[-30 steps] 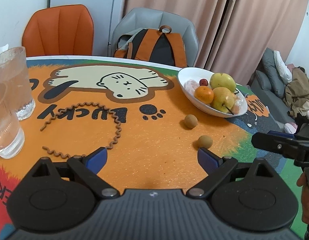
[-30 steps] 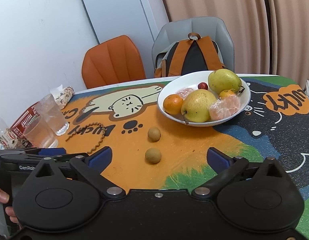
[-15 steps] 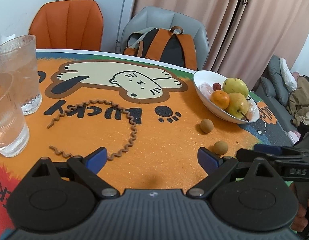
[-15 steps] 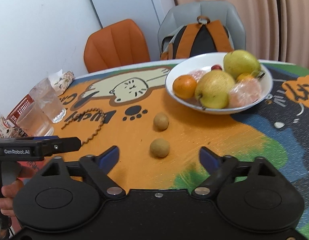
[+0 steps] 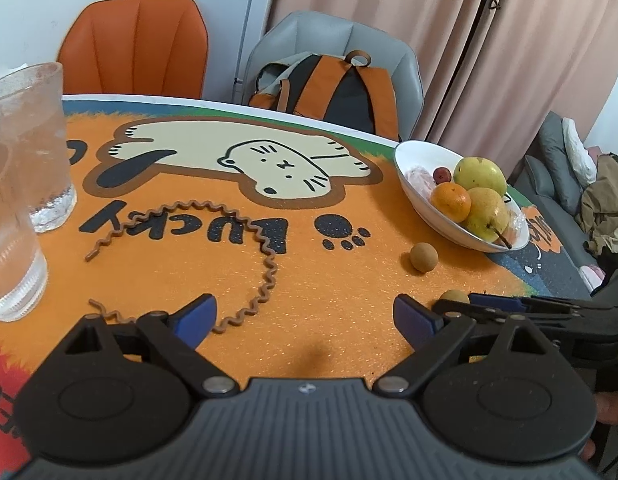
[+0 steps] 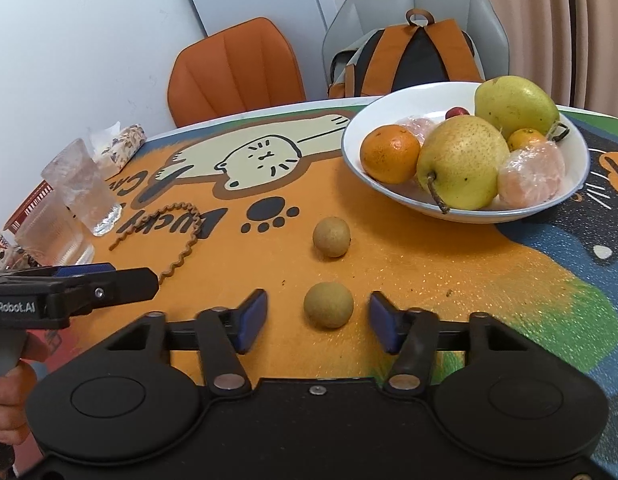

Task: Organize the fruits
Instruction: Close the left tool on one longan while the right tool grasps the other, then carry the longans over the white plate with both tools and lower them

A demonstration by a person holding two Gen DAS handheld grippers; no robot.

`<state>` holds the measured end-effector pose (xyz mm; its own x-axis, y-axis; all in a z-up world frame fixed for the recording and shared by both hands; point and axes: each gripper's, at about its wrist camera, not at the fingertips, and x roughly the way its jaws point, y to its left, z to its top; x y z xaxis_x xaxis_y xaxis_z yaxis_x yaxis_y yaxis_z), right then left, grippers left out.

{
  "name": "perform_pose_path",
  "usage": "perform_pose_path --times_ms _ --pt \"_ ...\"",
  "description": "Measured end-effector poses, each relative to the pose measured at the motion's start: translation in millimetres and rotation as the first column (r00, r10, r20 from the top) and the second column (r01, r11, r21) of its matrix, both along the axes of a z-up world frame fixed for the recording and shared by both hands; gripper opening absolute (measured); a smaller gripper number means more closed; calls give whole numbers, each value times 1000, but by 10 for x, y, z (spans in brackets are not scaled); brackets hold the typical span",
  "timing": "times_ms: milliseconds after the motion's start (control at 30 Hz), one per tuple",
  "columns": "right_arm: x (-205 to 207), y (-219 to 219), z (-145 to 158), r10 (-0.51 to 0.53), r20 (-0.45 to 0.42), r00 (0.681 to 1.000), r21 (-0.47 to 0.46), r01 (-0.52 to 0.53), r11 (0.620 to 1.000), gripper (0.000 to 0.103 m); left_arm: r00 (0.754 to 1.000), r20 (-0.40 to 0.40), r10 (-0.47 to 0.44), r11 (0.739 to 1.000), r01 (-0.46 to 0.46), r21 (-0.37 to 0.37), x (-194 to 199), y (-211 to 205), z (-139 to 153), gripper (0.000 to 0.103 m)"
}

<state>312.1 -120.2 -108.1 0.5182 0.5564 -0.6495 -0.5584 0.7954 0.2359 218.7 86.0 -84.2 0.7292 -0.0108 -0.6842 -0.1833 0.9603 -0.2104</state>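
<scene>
Right tool (image 6: 315,322) is lying low over the desk (image 6: 449,264), its blue pads closing on either side of the near brown fruit (image 6: 328,305); a gap is showing on both sides, so the pads are not yet pressing on it. The fruit is resting on the orange part of the desk mat. A second brown fruit (image 6: 331,237) is lying just beyond it, apart from it and near the white bowl (image 6: 361,152). The bowl is sitting at the far right of the desk and is holding an orange (image 6: 390,154), two pears (image 6: 463,162), a small red fruit (image 6: 457,112) and wrapped pieces.

Left tool (image 5: 305,318) is hovering over the desk with its pads standing wide apart and nothing between them. A wavy brown cord (image 5: 245,248) is lying on the mat ahead of it, and two glasses (image 5: 33,148) are standing at the left edge. In the left wrist view the right tool is reaching in from the right, and the near brown fruit (image 5: 453,296) is partly hidden behind it. Beyond the desk, an orange chair (image 5: 135,44) and a grey chair carrying a backpack (image 5: 341,88) are standing.
</scene>
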Motion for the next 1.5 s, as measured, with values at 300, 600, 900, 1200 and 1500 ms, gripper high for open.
perform_pose_path --times_ms 300,600,900,1200,1500 --pt "99 -224 35 -35 -1 999 40 35 999 25 1000 14 -26 1000 26 18 200 -164 1 93" --pt "169 -516 64 -90 7 996 52 90 995 25 996 25 -81 997 81 20 493 -434 -34 85" --pt "241 -770 72 -127 5 992 60 127 990 25 992 18 -126 992 125 19 740 -711 -104 75" --pt "296 -958 89 -156 10 988 67 155 986 25 992 6 -124 992 124 19 941 -857 -173 64" --pt "283 -1056 111 -183 16 983 69 182 981 25 993 -24 -114 993 113 -19 989 -845 -256 23"
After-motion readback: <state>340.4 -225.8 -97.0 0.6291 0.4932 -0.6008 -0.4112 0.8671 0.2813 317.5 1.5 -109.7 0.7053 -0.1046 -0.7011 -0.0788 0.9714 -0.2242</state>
